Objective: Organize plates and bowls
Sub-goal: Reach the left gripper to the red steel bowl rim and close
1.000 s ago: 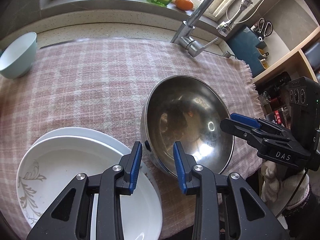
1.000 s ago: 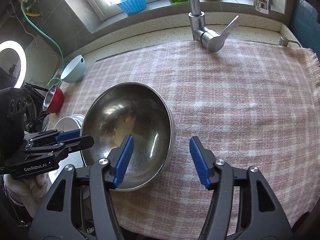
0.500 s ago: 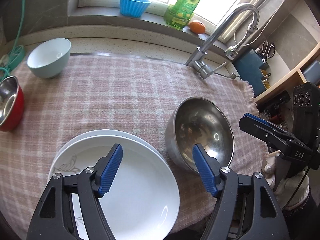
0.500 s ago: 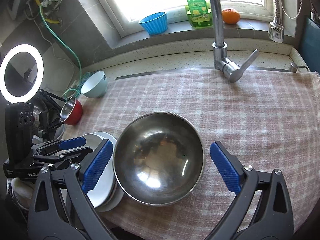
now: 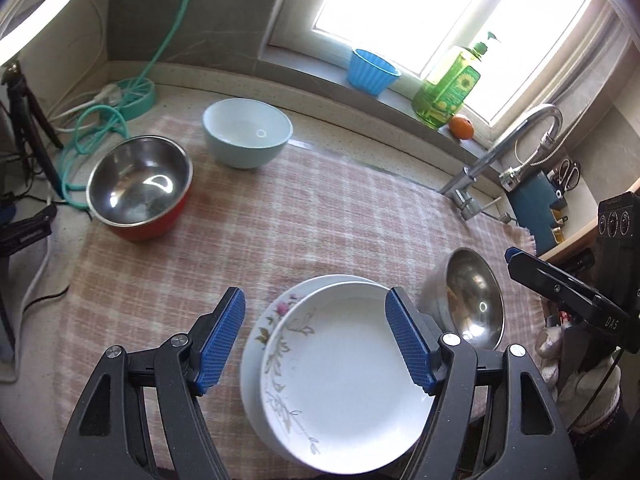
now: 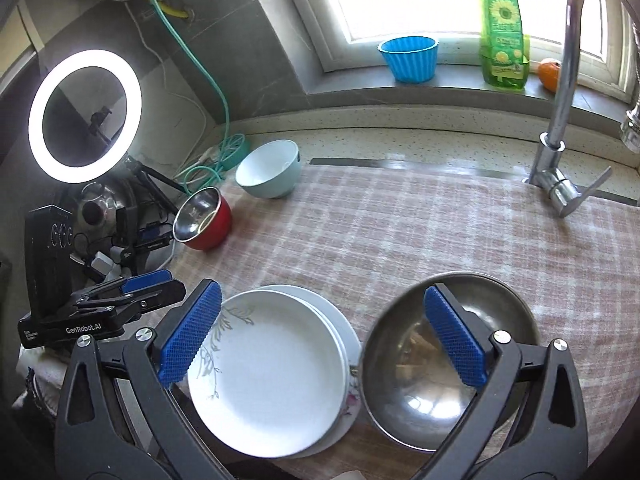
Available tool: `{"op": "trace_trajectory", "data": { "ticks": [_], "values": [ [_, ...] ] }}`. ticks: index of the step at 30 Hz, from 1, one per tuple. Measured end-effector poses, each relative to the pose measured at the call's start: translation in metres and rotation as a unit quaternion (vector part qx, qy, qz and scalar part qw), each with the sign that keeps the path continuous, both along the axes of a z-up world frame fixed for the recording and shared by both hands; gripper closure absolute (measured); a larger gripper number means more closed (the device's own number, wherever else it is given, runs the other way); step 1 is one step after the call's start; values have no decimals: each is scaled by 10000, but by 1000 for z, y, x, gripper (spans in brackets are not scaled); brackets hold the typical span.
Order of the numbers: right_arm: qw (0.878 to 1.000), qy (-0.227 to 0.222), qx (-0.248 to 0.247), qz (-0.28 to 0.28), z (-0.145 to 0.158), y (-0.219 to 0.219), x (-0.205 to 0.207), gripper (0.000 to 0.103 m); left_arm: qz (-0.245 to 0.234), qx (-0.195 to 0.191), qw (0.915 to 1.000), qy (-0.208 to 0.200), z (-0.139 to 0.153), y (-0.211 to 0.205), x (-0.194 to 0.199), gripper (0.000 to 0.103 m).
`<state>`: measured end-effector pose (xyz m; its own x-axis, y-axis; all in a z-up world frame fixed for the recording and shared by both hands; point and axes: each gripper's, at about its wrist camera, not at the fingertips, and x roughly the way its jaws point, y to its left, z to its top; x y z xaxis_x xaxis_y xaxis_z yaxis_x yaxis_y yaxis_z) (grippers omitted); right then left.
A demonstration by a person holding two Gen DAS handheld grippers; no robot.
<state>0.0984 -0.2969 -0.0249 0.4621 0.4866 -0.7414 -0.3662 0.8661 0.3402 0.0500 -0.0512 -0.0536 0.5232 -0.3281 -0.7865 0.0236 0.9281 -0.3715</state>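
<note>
Both grippers have pulled back and spread wide, empty: left gripper (image 5: 316, 344) hovers over the stacked plates (image 5: 340, 376) at the cloth's near edge, nearer them than right gripper (image 6: 320, 340), steel bowl (image 6: 448, 360) just beside.

1. "GenRobot.AI" is printed in white on the black body of the left gripper (image 6: 102, 312), seen from the right wrist camera.
2. "DAS" is printed in white on the black body of the right gripper (image 5: 560, 288), seen from the left wrist camera.
3. The green soap bottle (image 6: 503, 40) carries a sunflower label; its lettering is too small to read.
</note>
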Motion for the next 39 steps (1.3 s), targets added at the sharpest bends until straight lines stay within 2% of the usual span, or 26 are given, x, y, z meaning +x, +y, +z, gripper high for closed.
{"op": "trace_trajectory", "data": {
  "ticks": [8, 13, 20, 26, 29, 33, 35, 39],
  "values": [
    [9985, -92, 118, 522, 10, 65, 5, 0, 637, -86, 9979, -91, 2, 70, -8, 30],
    [9959, -267, -135, 856, 16, 109, 5, 0, 940, -77, 9954, -164, 0, 107, -7, 30],
    [9963, -7, -62, 861, 10, 152, 26, 0, 1265, -38, 9918, -158, -8, 154, -3, 31],
    [9955, 295, -11, 898, -6, 182, 48, 1, 1371, -216, 9903, -89, -19, 179, 9, 34],
    [9947, 467, 24, 918, -16, 195, 59, 7, 1364, -349, 9900, -25, -24, 183, 18, 42],
    [9944, 553, -55, 904, -29, 207, 74, 12, 1277, -358, 9912, 21, -29, 180, 29, 47],
    [9939, 681, 1, 867, -35, 210, 83, 19, 1238, -390, 9915, 60, -31, 179, 36, 54],
    [9920, 993, 228, 751, -48, 212, 102, 27, 1229, -529, 9908, 178, -39, 179, 49, 59]
  ]
}}
